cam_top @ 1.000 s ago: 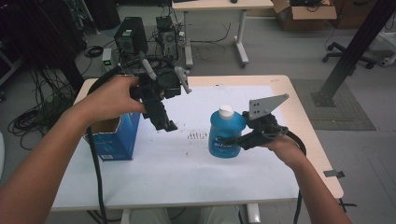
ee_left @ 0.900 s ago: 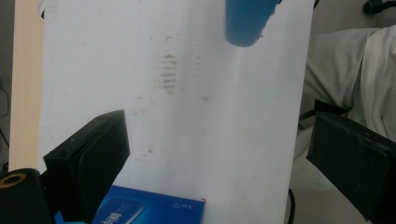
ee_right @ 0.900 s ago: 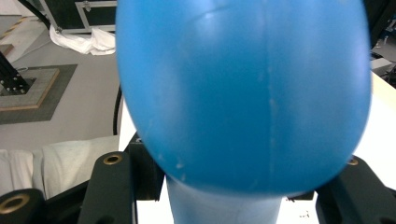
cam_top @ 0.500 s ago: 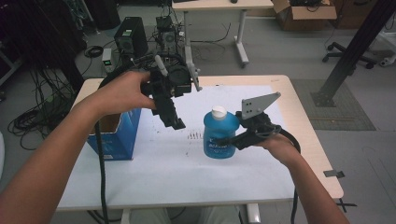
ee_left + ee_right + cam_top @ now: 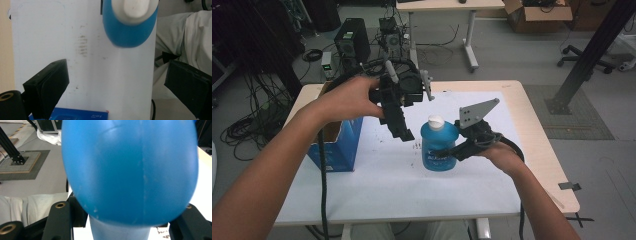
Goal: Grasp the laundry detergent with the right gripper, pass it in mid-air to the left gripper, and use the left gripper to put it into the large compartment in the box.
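Note:
A blue bottle (image 5: 438, 150) with a white cap (image 5: 436, 121) stands upright on the white sheet (image 5: 377, 190) near the table's middle. My right gripper (image 5: 457, 151) comes in from the right and is shut on the bottle's body; in the right gripper view the blue bottle (image 5: 130, 170) bulges between the black jaws. My left gripper (image 5: 401, 129) hangs in the air just left of the bottle's cap, jaws angled down. In the left gripper view it (image 5: 117, 87) is open wide, looking down on the bottle (image 5: 130, 32) and its cap (image 5: 135, 7), nothing between the jaws.
An open blue cardboard box (image 5: 337, 145) stands at the table's left, under my left forearm; its edge (image 5: 75, 116) shows in the left gripper view. The wooden table (image 5: 532, 130) ends close right of my right hand. Cables trail from both grippers.
My right gripper has slid the bottle leftward toward the table's middle, still upright. The left gripper has stayed nearly where it was above the sheet, so the bottle now sits closer to its jaws.

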